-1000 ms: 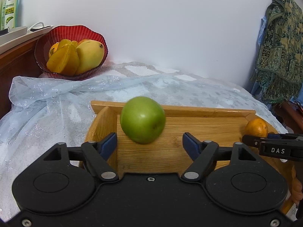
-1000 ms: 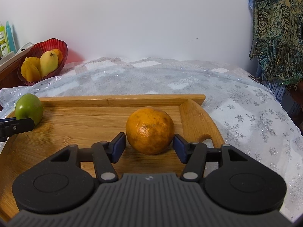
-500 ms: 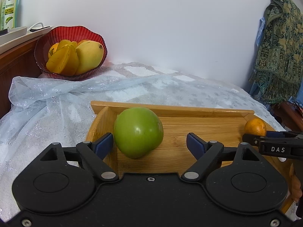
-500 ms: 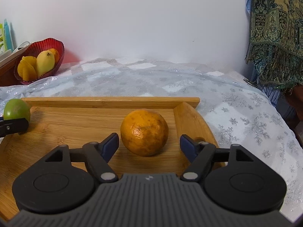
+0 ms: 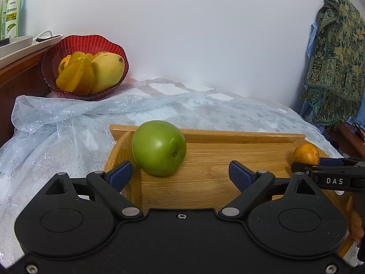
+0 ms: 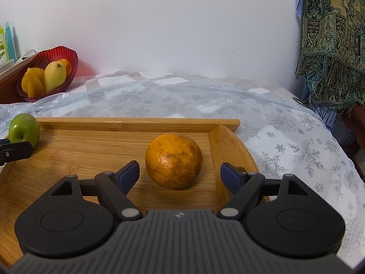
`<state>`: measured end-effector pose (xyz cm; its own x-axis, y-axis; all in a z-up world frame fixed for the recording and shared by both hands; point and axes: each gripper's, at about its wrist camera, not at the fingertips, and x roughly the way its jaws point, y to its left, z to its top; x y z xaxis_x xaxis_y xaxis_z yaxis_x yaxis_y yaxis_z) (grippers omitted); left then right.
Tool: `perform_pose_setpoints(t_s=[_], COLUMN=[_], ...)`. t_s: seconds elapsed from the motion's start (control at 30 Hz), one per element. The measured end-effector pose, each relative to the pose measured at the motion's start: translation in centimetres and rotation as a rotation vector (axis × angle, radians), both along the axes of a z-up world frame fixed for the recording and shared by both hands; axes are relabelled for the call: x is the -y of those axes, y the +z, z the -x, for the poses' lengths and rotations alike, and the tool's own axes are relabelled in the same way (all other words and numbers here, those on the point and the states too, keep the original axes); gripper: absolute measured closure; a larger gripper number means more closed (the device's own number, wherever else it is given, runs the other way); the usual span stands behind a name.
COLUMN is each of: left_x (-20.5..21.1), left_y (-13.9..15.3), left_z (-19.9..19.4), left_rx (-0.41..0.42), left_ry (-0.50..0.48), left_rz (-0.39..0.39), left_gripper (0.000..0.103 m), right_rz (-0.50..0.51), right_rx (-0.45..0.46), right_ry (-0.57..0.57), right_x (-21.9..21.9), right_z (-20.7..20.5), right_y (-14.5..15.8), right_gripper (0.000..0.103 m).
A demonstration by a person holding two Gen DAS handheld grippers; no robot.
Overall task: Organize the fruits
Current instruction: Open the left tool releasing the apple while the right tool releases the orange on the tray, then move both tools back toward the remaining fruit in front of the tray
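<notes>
A sheer snowflake-printed cloth and a hanging paisley shawl are framing the scene

A sheer pale-blue cloth [image 5: 68, 123] with silver snowflakes is lying over a white-and-grey checked blanket [image 6: 164, 82], bunching into folds toward the left edge of the bed and spreading smooth toward its right edge. A green and gold paisley shawl [image 5: 335, 68] with a fringed hem is hanging at the far right, against the plain white wall [image 5: 194, 29]. At the far left, a dark wooden ledge [image 5: 20, 75] is carrying a white tray [image 5: 16, 43], with a green-labelled plastic bottle [image 5: 12, 9] standing upright behind it.
</notes>
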<state>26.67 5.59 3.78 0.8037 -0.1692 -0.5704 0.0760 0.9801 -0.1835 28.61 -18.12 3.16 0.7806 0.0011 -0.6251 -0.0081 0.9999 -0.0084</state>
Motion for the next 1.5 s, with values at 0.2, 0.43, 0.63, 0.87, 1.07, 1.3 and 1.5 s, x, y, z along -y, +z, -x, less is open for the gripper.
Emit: perform_pose_setpoints(t_s=[0.2, 0.43, 0.63, 0.87, 1.07, 1.3, 1.5], left_x=[0.0, 0.0, 0.2, 0.7, 0.8, 1.0, 1.5], left_y=[0.1, 0.7, 1.2, 2.2, 3.2, 2.5, 1.2], left_z=[0.2, 1.2, 2.5, 5.6, 8.7, 13.3, 17.7], left_rx=[0.004, 0.032, 0.029, 0.064, 0.096, 0.132, 0.16], left_ry=[0.003, 0.015, -0.013, -0.039, -0.024, 0.007, -0.009], left_rz=[-0.006, -0.024, -0.013, 0.005, 0.035, 0.012, -0.027], left_gripper=[0.011, 0.011, 0.011, 0.011, 0.009, 0.004, 0.003], right_rz=[-0.001, -0.032, -0.057, -0.08, -0.084, -0.108, -0.143], right_rx=[-0.003, 0.005, 0.029, 0.072, 0.165, 0.277, 0.297], right_ry=[-0.005, -0.02, -0.016, 0.024, 0.061, 0.048, 0.012], right_x=[0.1, 0.4, 0.1, -0.8, -1.5, -1.5, -1.5], right_z=[0.1, 0.8, 2.0, 4.9, 8.2, 12.0, 15.7], right_y=[0.1, 0.7, 1.3, 2.3, 3.8, 4.3, 3.0], right_gripper=[0.014, 0.013, 0.012, 0.01, 0.005, 0.0, 0.0])
